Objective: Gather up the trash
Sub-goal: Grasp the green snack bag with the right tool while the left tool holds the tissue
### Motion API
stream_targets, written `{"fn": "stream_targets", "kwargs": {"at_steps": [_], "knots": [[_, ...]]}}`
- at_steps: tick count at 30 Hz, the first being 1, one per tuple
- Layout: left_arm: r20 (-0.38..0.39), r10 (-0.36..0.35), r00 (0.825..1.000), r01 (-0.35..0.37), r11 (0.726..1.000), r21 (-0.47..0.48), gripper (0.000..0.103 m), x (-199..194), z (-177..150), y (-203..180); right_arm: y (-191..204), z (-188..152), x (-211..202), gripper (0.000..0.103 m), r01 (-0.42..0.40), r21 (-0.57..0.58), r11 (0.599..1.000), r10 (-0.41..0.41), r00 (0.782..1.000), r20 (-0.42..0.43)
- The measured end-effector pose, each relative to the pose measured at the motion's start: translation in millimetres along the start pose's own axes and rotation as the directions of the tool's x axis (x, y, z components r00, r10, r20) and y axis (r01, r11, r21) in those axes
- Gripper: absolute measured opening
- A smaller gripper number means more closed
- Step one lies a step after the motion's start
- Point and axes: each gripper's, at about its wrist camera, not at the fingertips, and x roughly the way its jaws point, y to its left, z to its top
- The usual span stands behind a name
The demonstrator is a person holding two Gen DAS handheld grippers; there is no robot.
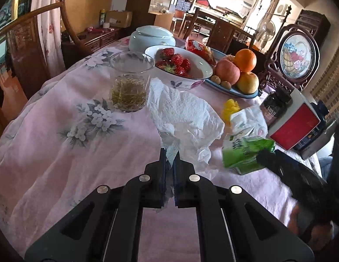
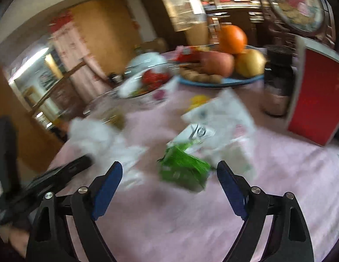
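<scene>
My left gripper (image 1: 170, 156) is shut on the near edge of a crumpled white paper towel (image 1: 187, 118) that rises above the pink floral tablecloth (image 1: 71, 152). A crushed green and white carton (image 1: 246, 150) lies to its right, with a yellow wrapper (image 1: 230, 108) behind it. In the blurred right wrist view my right gripper (image 2: 169, 168) is open, its blue pads on either side of the green carton (image 2: 183, 170), apart from it. The paper towel (image 2: 95, 139) and the left gripper (image 2: 69, 168) show at the left.
A glass of tea leaves (image 1: 130, 80), a bowl of strawberries (image 1: 180, 65) and a fruit plate (image 1: 235, 74) stand behind the trash. A dark jar (image 1: 274, 107), a red and white box (image 1: 296, 124) and a framed round ornament (image 1: 298, 59) stand at the right.
</scene>
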Motion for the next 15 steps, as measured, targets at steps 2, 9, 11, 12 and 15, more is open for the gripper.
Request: {"fn": "stream_targets", "kwargs": {"at_steps": [2,9,11,12,15], "knots": [[0.003,0.011,1.000,-0.011,1.000,0.000,0.007,0,0,1,9,-2,-1,0.087,0.004,-0.036,0.999,-0.004,1.000,-0.007],[-0.019,0.016,1.000,-0.016,1.000,-0.008,0.007,6,-1,4,12,4,18,0.078,0.162,-0.127,0.979,-0.168,0.985,-0.034],[-0.026,0.013,1.000,-0.013,1.000,-0.012,0.007,7,0,5,16,5,28,0.065,0.183,-0.179,0.967,-0.195,0.979,-0.056],[-0.028,0.011,1.000,-0.012,1.000,-0.014,0.007,8,0,6,17,5,31,0.055,0.179,-0.197,0.964,-0.196,0.978,-0.072],[-0.033,0.006,0.999,-0.007,1.000,-0.021,0.007,9,0,7,20,2,39,0.049,0.127,-0.239,0.963,-0.162,0.978,-0.132]]}}
